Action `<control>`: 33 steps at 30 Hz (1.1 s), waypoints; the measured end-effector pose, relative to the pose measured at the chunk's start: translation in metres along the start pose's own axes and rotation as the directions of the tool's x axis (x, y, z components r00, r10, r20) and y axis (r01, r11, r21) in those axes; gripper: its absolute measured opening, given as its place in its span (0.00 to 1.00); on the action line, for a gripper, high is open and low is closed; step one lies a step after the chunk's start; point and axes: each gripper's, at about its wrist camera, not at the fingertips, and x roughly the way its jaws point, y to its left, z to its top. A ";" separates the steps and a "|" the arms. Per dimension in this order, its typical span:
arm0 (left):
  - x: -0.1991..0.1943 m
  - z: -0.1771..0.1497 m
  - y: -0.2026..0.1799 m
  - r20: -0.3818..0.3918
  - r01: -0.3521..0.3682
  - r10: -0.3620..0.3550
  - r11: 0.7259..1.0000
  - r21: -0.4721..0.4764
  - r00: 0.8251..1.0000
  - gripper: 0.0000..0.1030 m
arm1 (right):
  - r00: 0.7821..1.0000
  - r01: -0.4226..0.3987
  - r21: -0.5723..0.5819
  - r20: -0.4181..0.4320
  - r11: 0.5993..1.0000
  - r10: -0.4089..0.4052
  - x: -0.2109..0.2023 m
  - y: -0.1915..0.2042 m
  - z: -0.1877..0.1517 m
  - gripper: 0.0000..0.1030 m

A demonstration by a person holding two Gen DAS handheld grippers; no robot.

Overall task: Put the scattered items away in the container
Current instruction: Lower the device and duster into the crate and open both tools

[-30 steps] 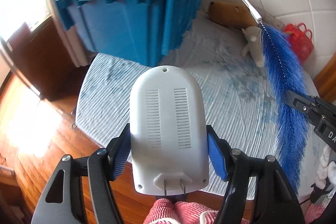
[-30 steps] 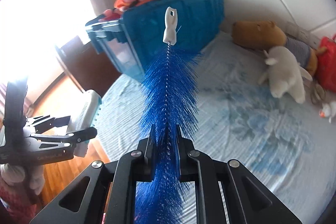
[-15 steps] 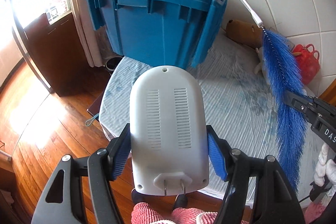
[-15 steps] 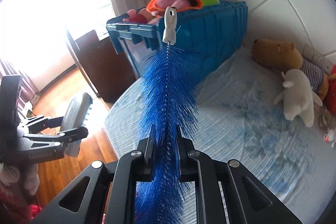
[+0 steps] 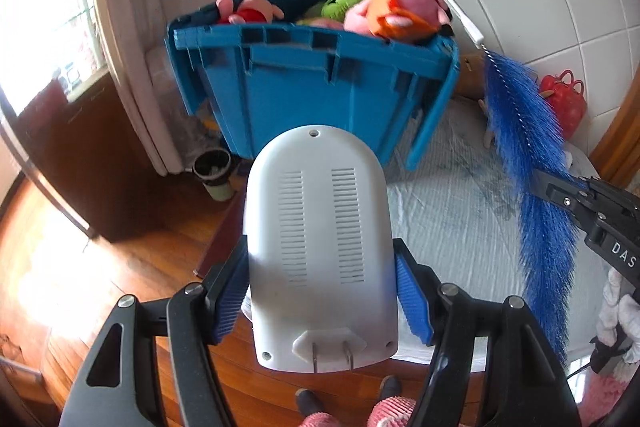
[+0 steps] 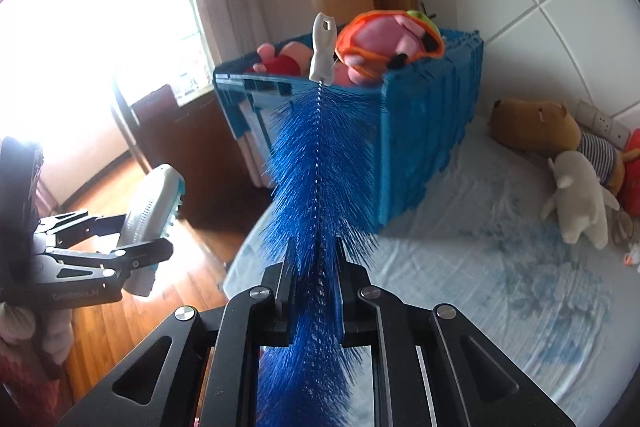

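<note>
My left gripper [image 5: 320, 279] is shut on a white plug-in device [image 5: 318, 239] with vent slots and two prongs, held up in front of the blue bin [image 5: 320, 95]. The bin stands on the bed's far corner, filled with plush toys [image 5: 396, 11]. My right gripper [image 6: 316, 259] is shut on a long blue bottle brush [image 6: 320, 167] with a white tip, pointing up toward the bin [image 6: 424, 147]. The left gripper with the white device [image 6: 148, 211] shows at the left in the right wrist view. The brush [image 5: 528, 155] shows at the right in the left wrist view.
A brown bear plush [image 6: 536, 131] and a white plush [image 6: 580, 199] lie on the bed [image 6: 480, 287] by the tiled wall. A red bag [image 5: 564, 99] sits by the wall. A small cup [image 5: 214, 173] stands on the wooden floor [image 5: 80, 267] near a dark cabinet.
Both grippers have risen and tilted, so the bin's open top and its plush toys now show. The held device and brush stay in the same grips.
</note>
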 end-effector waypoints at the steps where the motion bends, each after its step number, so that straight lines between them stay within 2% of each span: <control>1: 0.000 0.006 0.007 0.000 0.014 -0.014 1.000 -0.001 1.000 0.64 | 1.000 0.006 0.003 0.004 1.000 -0.006 0.001 0.004 0.005 0.13; 4: -0.005 0.028 0.022 0.026 0.043 -0.043 0.999 0.010 0.999 0.64 | 1.000 0.011 0.002 0.021 1.000 -0.011 0.001 0.015 0.019 0.13; 9: -0.007 0.081 0.038 0.092 0.076 -0.078 0.997 0.025 0.993 0.64 | 0.996 0.029 -0.043 0.082 0.999 -0.026 0.002 0.027 0.064 0.13; 19: 0.033 0.197 0.067 0.161 0.053 -0.059 0.998 0.039 0.985 0.64 | 0.968 -0.023 -0.082 0.246 0.996 0.043 0.044 0.017 0.179 0.13; 26: 0.080 0.282 0.085 0.163 0.057 -0.068 0.996 0.068 0.984 0.64 | 0.953 -0.014 -0.045 0.303 0.999 0.027 0.098 0.005 0.267 0.13; 30: 0.118 0.336 0.090 0.138 0.081 -0.098 0.989 0.123 0.986 0.64 | 0.950 0.028 0.026 0.309 0.999 -0.034 0.136 -0.008 0.315 0.13; 33: 0.153 0.376 0.092 0.093 0.106 -0.122 0.981 0.161 0.988 0.64 | 0.959 0.054 0.110 0.271 0.992 -0.082 0.172 -0.024 0.347 0.13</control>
